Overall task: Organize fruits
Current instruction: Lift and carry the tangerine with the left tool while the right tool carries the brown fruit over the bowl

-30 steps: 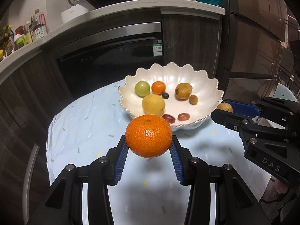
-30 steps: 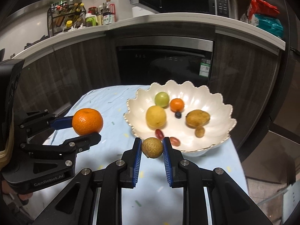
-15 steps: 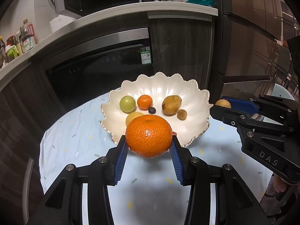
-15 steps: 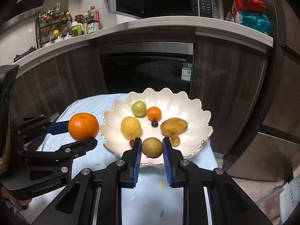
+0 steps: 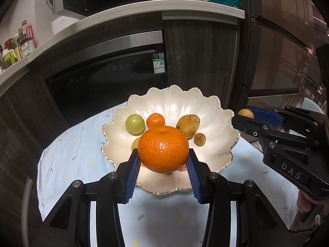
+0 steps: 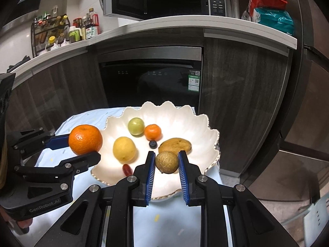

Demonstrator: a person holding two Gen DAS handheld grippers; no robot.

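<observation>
Two fruits mid-air over scalloped bowl [image 6: 209, 140]: mandarin [image 5: 163, 149] pinched in left gripper [image 5: 163, 162], brown longan [image 6: 166, 162] in right gripper [image 6: 166, 165]. Risk: dropped high, could bounce off lemon [image 6: 124, 148] & roll out.

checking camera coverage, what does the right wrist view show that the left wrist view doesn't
Only the right wrist view shows the blueberry, the red grape and the whole yellow lemon, with the spice rack on the counter. Only the left wrist view shows the small brown fruit lying in the bowl. Both show the scalloped white bowl, the green fruit, the small orange, and both grippers: the left gripper shut on the big orange, the right gripper on a brown round fruit.
</observation>
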